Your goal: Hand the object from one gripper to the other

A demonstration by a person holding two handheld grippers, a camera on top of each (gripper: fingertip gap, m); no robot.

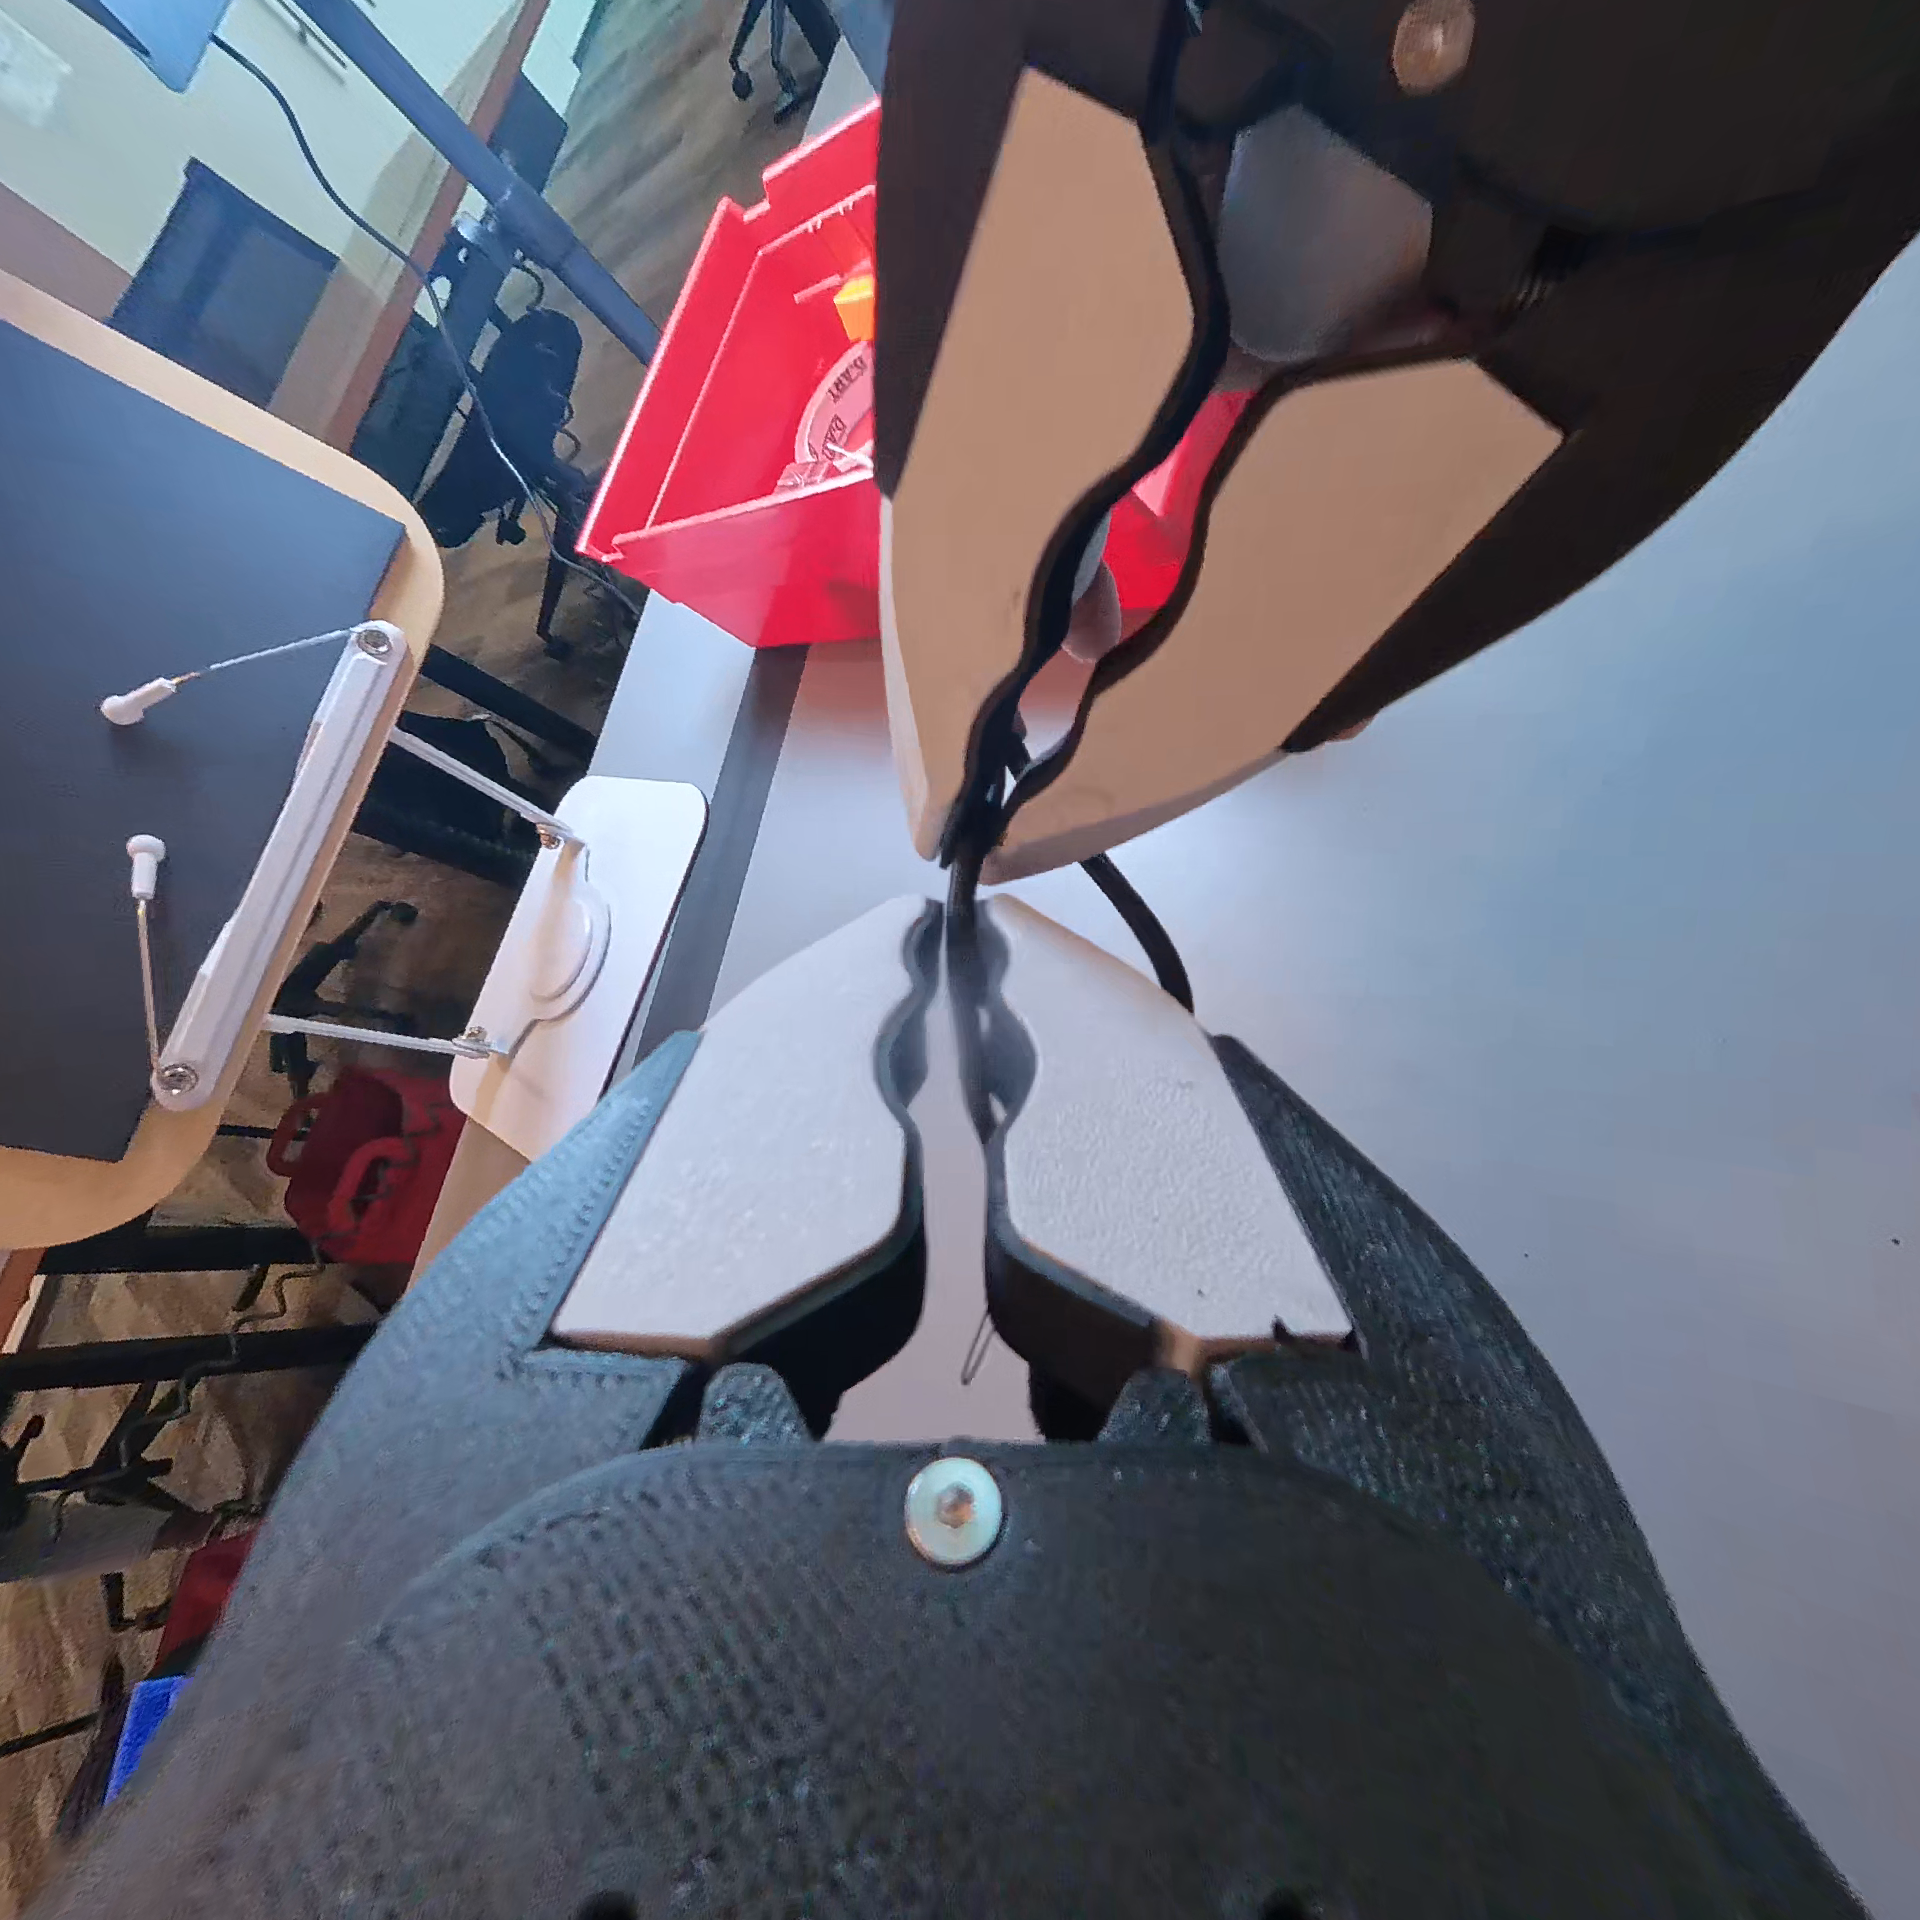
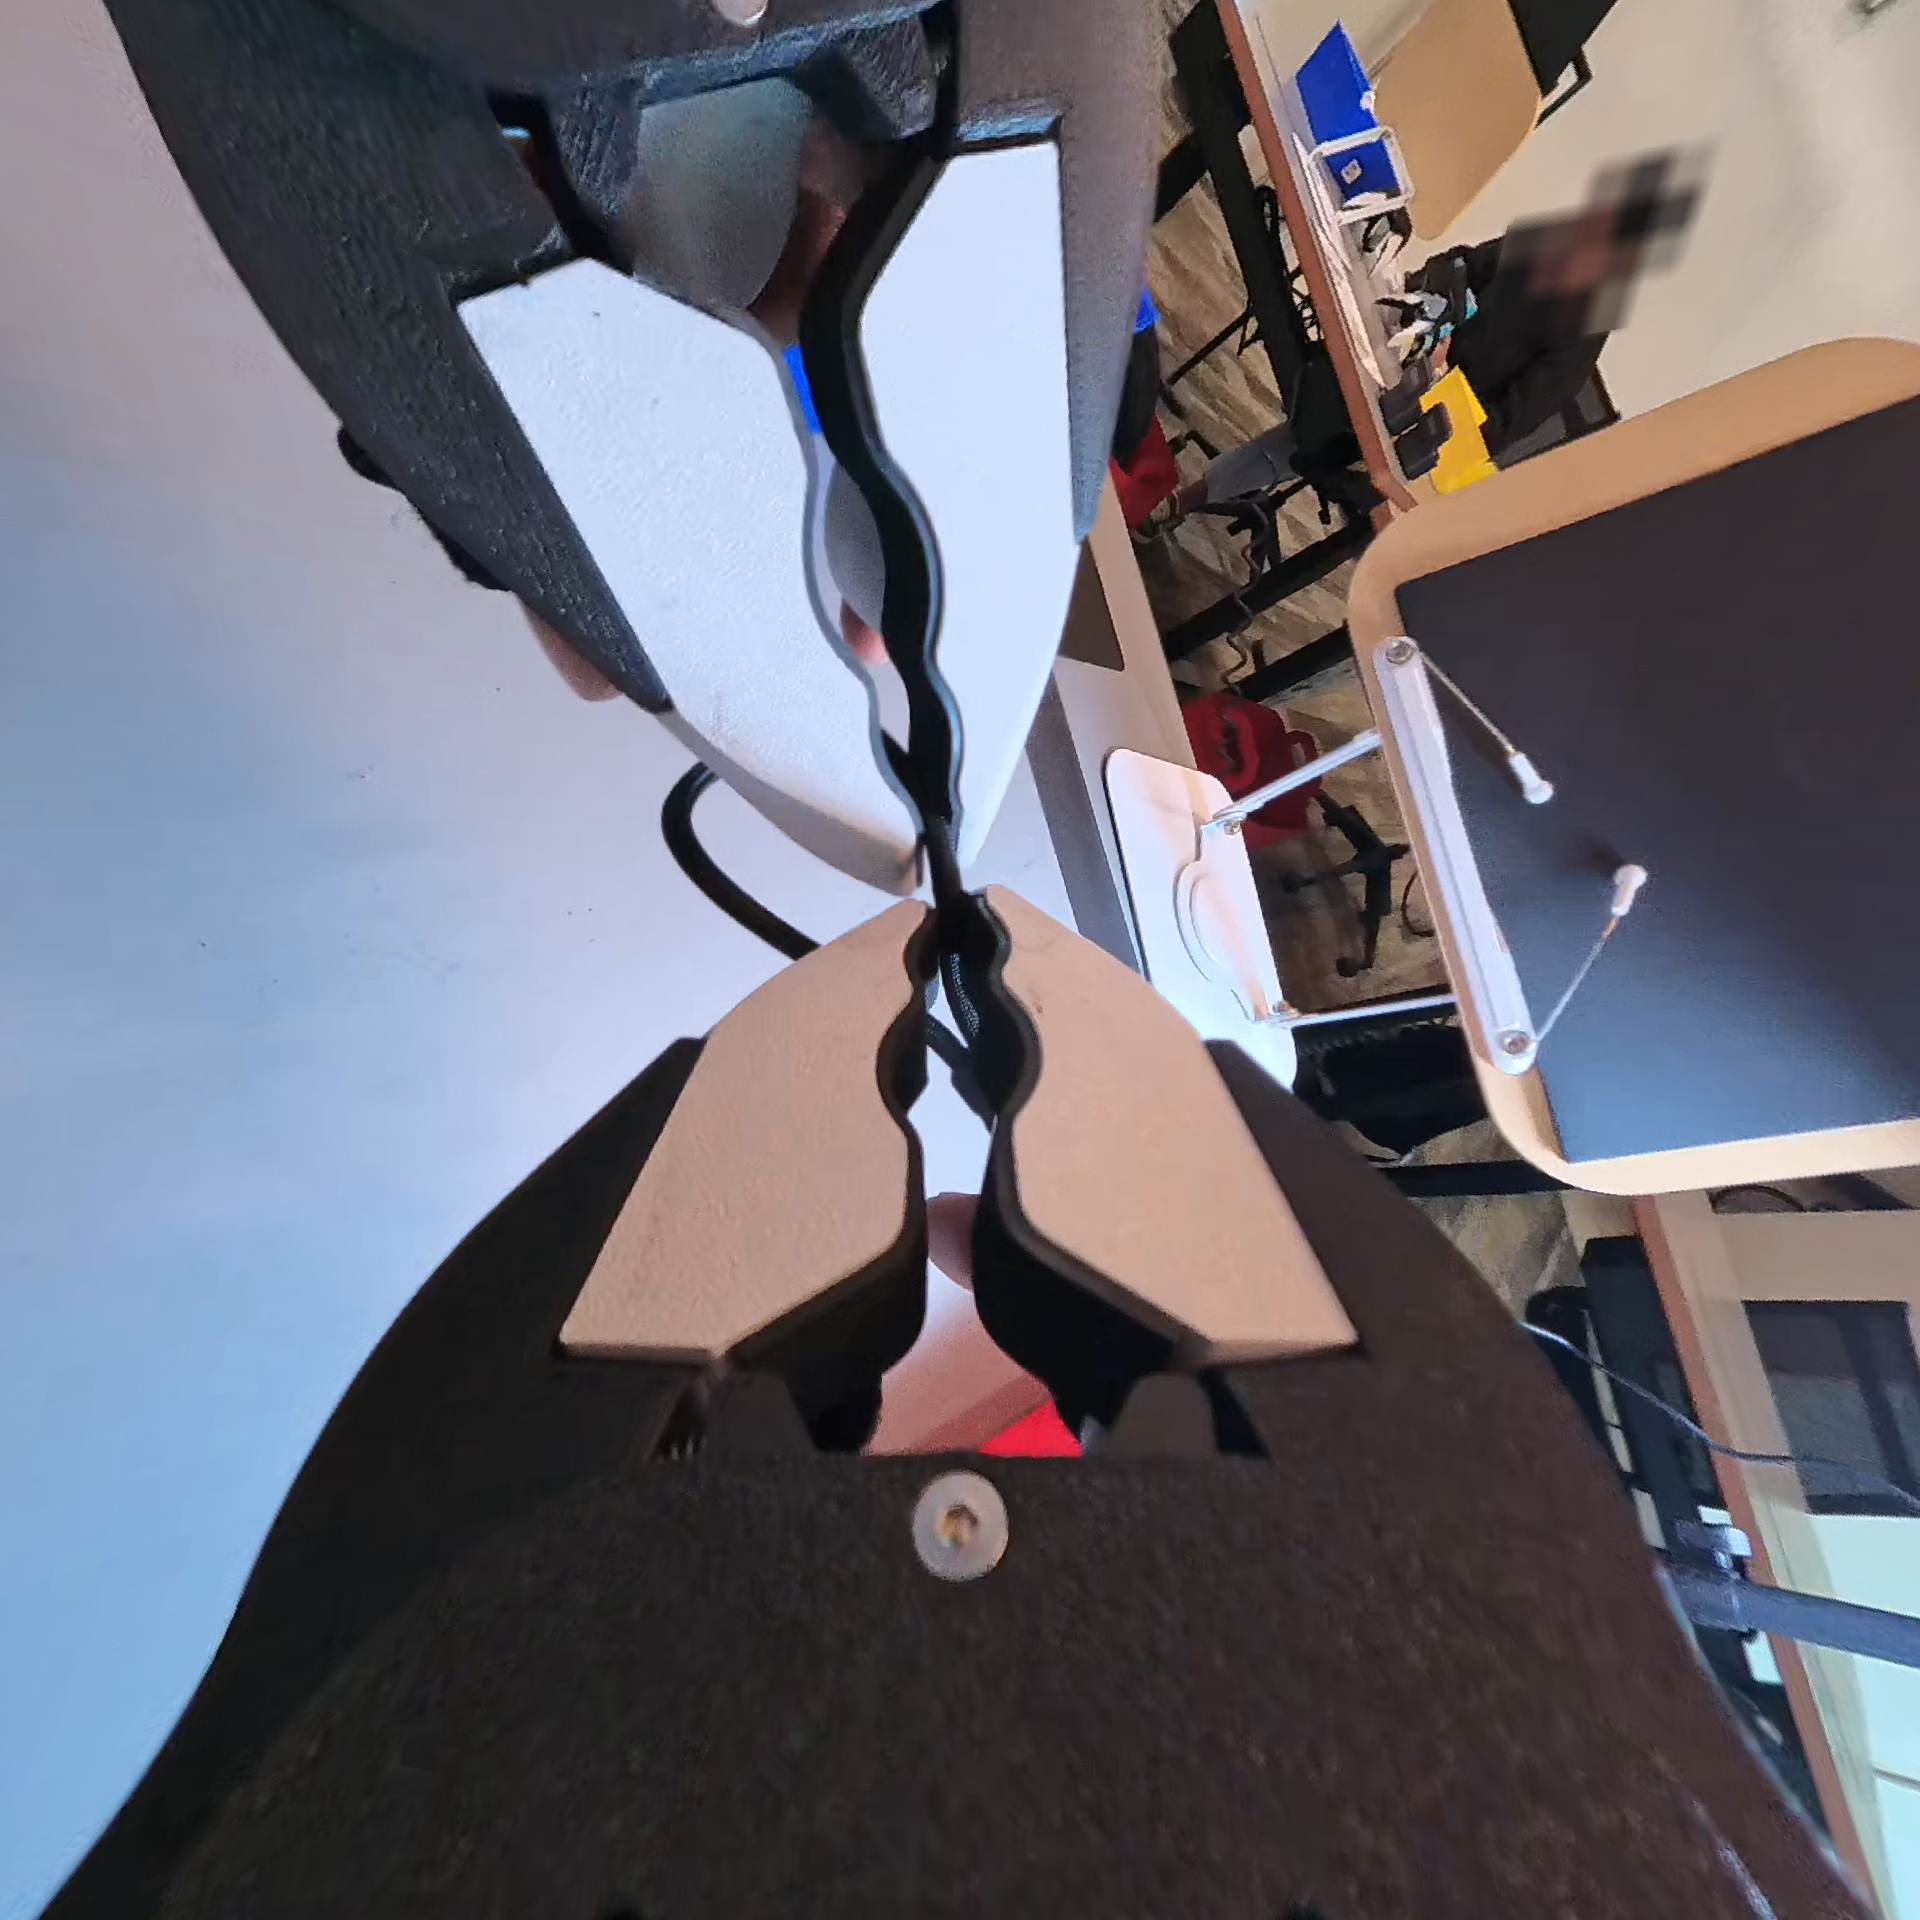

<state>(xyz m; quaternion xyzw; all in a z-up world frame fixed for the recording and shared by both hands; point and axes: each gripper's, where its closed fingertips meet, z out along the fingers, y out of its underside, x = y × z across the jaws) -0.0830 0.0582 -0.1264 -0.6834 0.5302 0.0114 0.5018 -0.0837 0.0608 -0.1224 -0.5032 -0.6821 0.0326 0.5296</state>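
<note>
Left tongs point(image 1: 961, 920): tips nearly together, clamped on black cable point(image 1: 1143, 920). Right tongs point(image 2: 956, 914): tip to tip opposite, likewise pinching it. Cable loops between them above white worktop point(image 1: 1558, 935); red bin point(image 1: 727, 468) beyond.

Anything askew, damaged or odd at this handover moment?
Nothing looks damaged or spilled. The left gripper and right gripper meet tip to tip, both shut on the same thin black cable, which loops out sideways over the white table. The red bin sits upright behind.
</note>
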